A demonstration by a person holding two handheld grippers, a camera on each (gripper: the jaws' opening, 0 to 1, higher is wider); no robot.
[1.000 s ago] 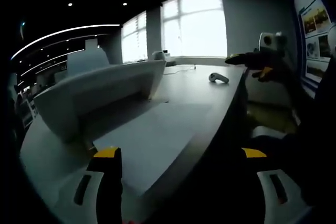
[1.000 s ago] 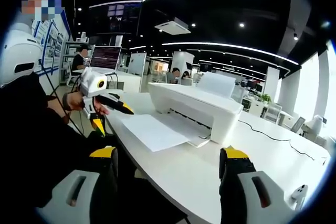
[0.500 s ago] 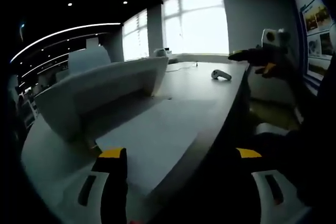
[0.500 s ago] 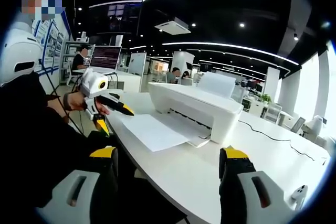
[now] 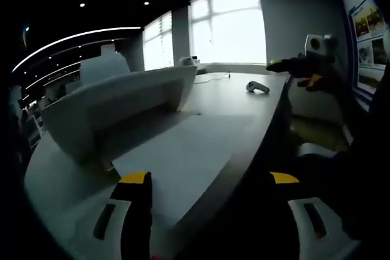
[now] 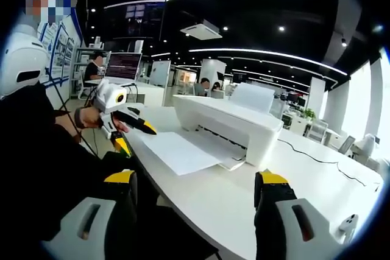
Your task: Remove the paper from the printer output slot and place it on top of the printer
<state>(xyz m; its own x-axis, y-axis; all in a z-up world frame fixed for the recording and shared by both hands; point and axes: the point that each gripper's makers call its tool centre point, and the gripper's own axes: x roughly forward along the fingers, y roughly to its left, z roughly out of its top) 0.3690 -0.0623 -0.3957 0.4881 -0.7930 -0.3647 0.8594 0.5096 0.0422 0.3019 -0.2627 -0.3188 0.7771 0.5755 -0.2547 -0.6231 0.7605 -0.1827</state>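
Table [image 6: 317, 175]: white, long, carrying all items. Printer [image 6: 225, 123]: white, standing on the table, a sheet upright in its rear feed. Paper [image 6: 180, 152]: one sheet lying flat on the printer's output tray, front edge reaching toward the table edge. Left claw [image 6: 131, 131]: jaws apart, empty, held just beside the paper's near corner. Right claw [image 6: 198, 196]: jaws wide apart, empty, well back from the printer. Small white handheld device [image 5: 257, 87]: lying on the far table.

printer [image 6: 225, 127]: 1 | paper sheet [image 6: 178, 152]: 1 | grippers: 2, left [image 6: 135, 133], right [image 5: 294, 72] | table [image 6: 292, 181]: 1
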